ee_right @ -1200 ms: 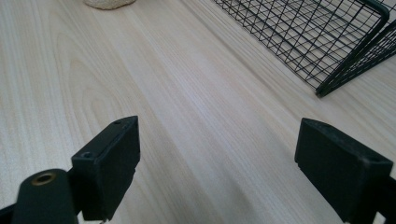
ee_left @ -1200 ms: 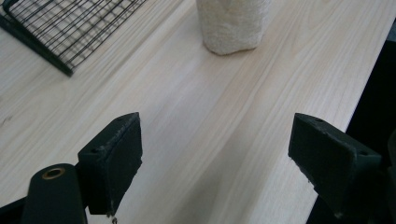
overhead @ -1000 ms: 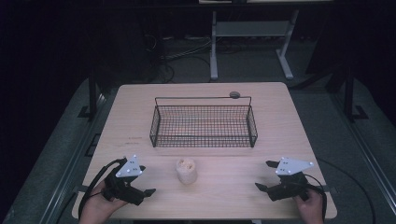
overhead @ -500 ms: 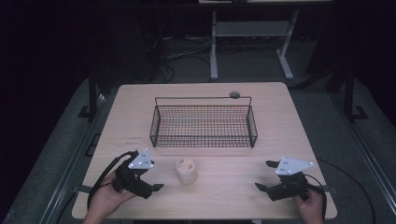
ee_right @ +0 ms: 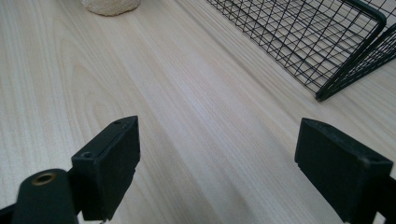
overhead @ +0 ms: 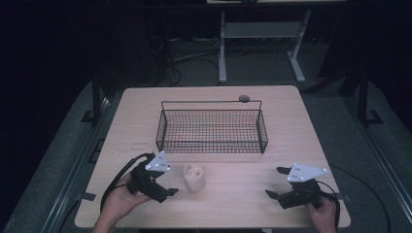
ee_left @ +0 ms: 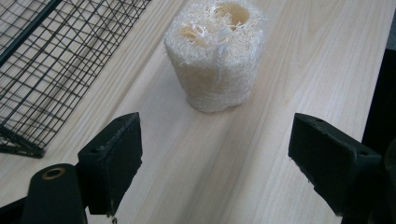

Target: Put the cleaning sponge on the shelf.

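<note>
With both jaws spread, centre the left gripper (ee_left: pixel 215 154) on the upright loofah (ee_left: pixel 215 56) before closing; right gripper (ee_right: pixel 217 163) idles, also spread

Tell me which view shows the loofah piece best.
The left gripper view: the loofah piece stands upright, close and sharp, its fibres and top holes plain, ahead of the open left gripper. The high view shows it small and pale near the wire basket. The right gripper view catches just its bottom edge.
</note>
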The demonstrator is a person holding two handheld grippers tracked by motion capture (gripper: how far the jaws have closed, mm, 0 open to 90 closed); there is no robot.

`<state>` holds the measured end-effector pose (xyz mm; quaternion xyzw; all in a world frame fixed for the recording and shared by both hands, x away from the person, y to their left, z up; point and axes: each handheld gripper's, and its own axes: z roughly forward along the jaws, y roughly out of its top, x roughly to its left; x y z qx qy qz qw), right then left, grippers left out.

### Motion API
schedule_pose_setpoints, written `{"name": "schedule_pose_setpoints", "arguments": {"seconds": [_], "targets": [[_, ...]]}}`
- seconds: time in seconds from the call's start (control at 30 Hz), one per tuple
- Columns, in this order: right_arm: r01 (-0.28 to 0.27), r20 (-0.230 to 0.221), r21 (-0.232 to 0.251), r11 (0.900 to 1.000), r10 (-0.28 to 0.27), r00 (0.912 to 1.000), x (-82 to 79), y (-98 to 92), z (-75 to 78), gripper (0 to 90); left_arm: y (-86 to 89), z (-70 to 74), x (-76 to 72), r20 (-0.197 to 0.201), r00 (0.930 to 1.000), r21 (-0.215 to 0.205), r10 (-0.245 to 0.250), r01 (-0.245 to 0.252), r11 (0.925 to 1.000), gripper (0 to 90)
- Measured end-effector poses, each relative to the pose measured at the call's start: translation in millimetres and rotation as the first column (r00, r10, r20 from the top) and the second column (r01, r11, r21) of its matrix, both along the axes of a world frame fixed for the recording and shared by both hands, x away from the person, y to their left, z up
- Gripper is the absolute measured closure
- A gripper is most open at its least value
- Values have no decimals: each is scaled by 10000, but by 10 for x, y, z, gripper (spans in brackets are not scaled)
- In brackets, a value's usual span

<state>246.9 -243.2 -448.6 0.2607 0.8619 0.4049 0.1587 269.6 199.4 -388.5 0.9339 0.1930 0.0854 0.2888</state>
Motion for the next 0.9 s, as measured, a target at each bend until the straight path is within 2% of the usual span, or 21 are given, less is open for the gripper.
{"name": "schedule_pose_setpoints", "arguments": {"seconds": [0.9], "targets": [[-33,-10,166,9999,33,10000,-3,-2,6,136,-224,5,141,-181,9990,349,-418,424,9985,169]]}}
